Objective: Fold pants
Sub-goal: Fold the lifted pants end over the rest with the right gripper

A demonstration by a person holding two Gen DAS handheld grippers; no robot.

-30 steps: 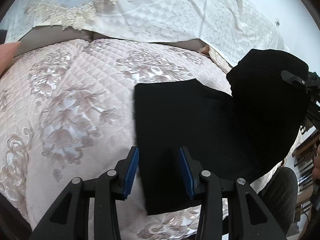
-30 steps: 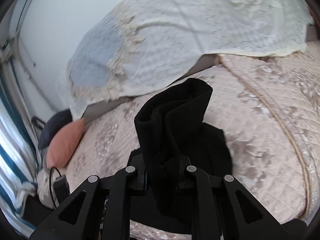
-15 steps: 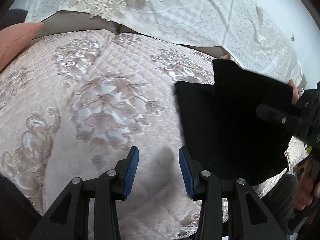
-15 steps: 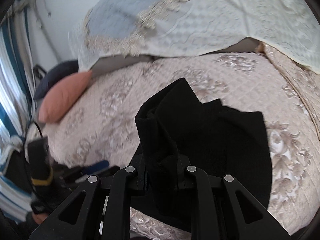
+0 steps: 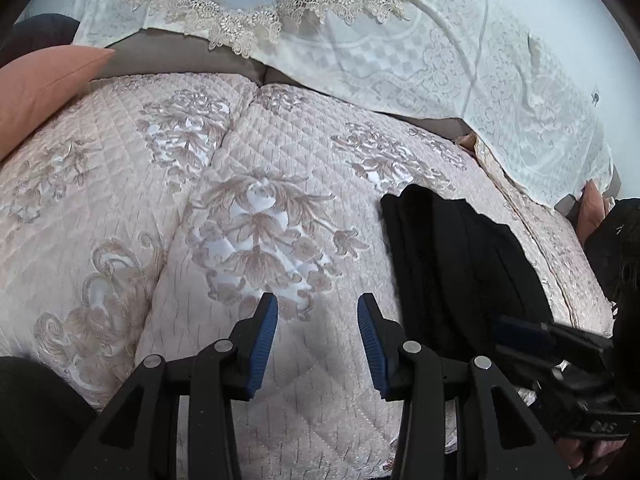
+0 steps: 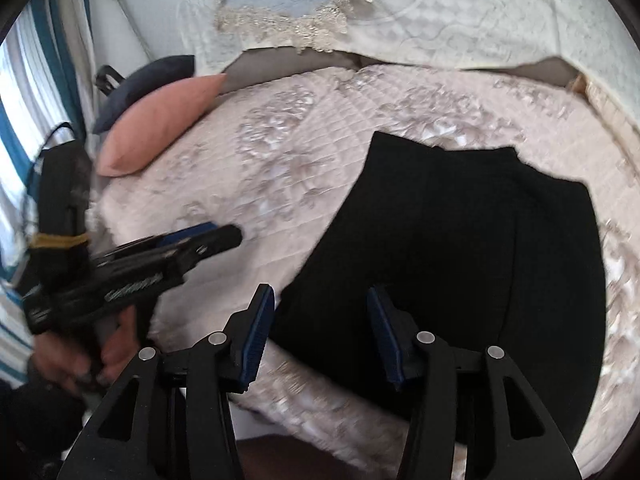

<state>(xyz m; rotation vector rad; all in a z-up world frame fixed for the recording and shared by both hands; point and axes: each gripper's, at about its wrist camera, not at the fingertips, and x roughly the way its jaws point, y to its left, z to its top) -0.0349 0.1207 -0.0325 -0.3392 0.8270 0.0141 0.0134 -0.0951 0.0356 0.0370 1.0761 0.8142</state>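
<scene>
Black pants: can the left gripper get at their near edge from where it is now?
Probably yes. The left gripper is open over bare quilt, with the black pants flat just beside it and nothing between; the right gripper has just opened and released them.

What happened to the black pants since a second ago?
The right gripper had a bunch of the black pants pinched up; its jaws have just been opening and the pants now lie folded flat on the pink quilted bedspread. The left gripper stayed open and empty, sliding off the pants.
</scene>
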